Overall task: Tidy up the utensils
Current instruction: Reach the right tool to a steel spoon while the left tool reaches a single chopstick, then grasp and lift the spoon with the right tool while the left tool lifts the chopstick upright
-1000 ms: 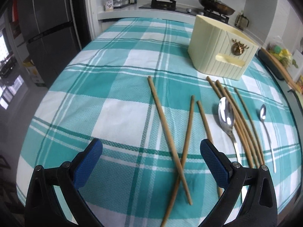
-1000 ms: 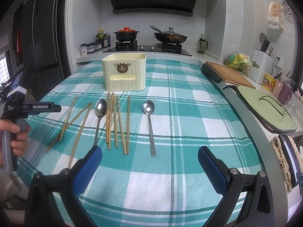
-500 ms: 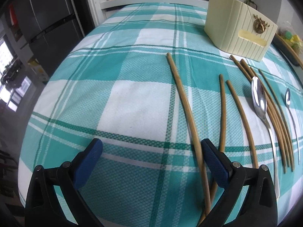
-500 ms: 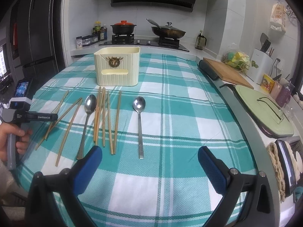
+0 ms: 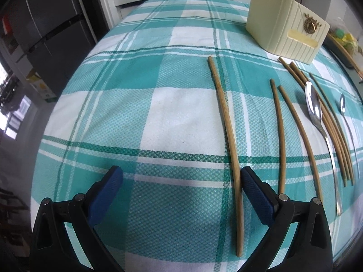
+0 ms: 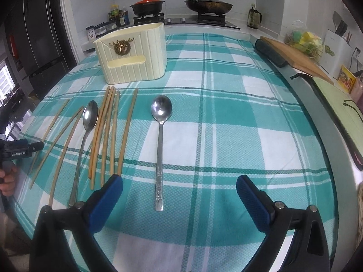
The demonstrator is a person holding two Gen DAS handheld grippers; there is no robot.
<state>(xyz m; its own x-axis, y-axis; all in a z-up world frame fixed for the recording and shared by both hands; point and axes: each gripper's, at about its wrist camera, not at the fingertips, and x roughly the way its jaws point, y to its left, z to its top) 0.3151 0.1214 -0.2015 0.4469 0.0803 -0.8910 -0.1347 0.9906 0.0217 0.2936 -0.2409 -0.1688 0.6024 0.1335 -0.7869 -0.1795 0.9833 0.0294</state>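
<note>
Your left gripper [image 5: 181, 188] hangs low over the checked tablecloth [image 5: 127, 117] with its jaws spread wide and nothing between the pads, the nearest chopstick [image 5: 226, 122] running just inside the right pad while its near end blurs. Your right gripper [image 6: 179, 192] is just as wide apart and empty, the spoon [image 6: 160, 140] lying between its fingers with the handle tip toward you. The cream holder [image 6: 131, 52] stands beyond the loose chopsticks, its inside hidden from both cameras.
</note>
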